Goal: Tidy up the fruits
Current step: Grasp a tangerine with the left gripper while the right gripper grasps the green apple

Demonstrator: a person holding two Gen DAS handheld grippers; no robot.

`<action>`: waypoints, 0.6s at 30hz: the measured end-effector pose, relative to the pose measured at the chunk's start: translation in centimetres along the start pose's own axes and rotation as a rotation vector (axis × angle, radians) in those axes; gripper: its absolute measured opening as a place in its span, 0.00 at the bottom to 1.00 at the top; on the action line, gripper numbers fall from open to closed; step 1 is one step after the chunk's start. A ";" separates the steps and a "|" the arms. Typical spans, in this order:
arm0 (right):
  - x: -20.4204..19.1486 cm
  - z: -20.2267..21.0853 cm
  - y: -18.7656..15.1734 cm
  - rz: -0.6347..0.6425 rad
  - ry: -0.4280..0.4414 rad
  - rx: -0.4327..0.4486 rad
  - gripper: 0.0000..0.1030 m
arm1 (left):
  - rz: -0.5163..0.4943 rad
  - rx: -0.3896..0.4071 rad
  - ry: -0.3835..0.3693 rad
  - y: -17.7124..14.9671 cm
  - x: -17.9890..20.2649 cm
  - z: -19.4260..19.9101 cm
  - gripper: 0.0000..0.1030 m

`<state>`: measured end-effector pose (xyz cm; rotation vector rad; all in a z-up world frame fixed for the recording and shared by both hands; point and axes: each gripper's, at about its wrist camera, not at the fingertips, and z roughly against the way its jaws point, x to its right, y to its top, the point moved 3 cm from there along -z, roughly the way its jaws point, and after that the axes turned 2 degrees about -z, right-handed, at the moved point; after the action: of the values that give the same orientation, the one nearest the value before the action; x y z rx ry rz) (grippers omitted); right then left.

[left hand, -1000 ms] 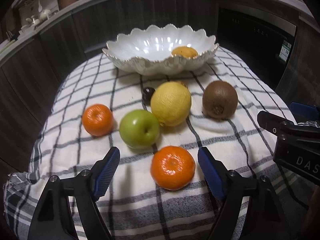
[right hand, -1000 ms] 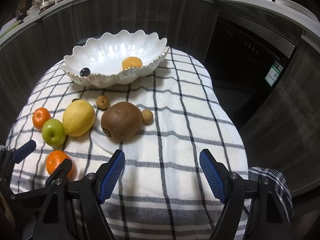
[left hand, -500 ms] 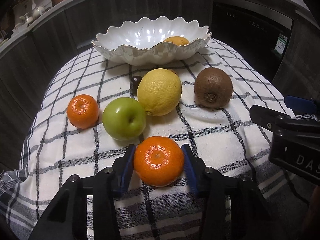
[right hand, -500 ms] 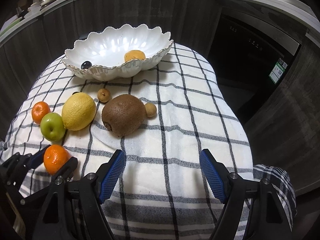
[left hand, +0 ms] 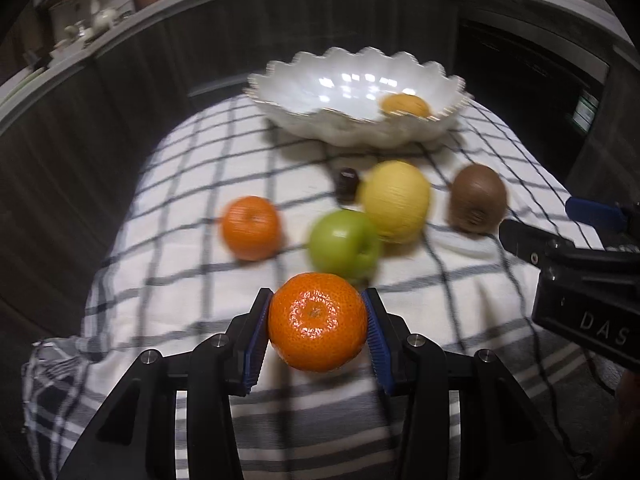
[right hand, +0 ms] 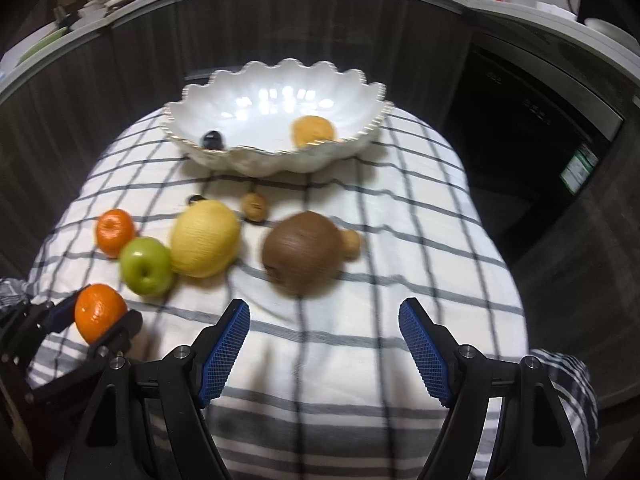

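My left gripper [left hand: 317, 330] is shut on an orange tangerine [left hand: 317, 322] and holds it above the checked cloth; it also shows in the right wrist view [right hand: 98, 312]. Beyond it lie a green apple [left hand: 344, 246], a lemon [left hand: 396, 200], a kiwi [left hand: 478, 200], a second tangerine [left hand: 251, 227] and a small dark fruit [left hand: 347, 185]. A white scalloped bowl [left hand: 304, 108] at the back holds a small orange fruit [left hand: 405, 105] and a dark berry [right hand: 212, 139]. My right gripper [right hand: 324, 342] is open and empty, near the kiwi [right hand: 303, 254].
Two small brown fruits [right hand: 254, 207] [right hand: 350, 242] lie by the kiwi. The checked cloth [right hand: 400, 216] drapes over a rounded table. Dark cabinets [right hand: 320, 24] curve behind it and a dark appliance [right hand: 532, 128] stands at the right.
My left gripper closed on the near tangerine and lifted it off the cloth. My right gripper stayed open and moved slightly forward toward the kiwi.
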<state>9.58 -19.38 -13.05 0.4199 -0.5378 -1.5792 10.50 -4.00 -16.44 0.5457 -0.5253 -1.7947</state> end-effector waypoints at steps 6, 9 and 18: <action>-4.8 -0.9 1.0 0.031 0.135 -0.014 0.76 | 0.067 0.024 0.092 -0.4 -4.6 1.2 0.43; -6.9 -1.6 1.2 0.049 0.175 -0.031 0.75 | 0.110 0.027 0.119 -0.5 -6.8 1.3 0.43; -10.1 -3.4 1.5 0.083 0.193 -0.080 0.74 | 0.190 0.061 0.179 -0.1 -10.9 1.0 0.43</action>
<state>13.57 -9.66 -15.54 0.4779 -0.3387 -1.4575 12.66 6.55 -14.56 0.6693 -0.4922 -1.5373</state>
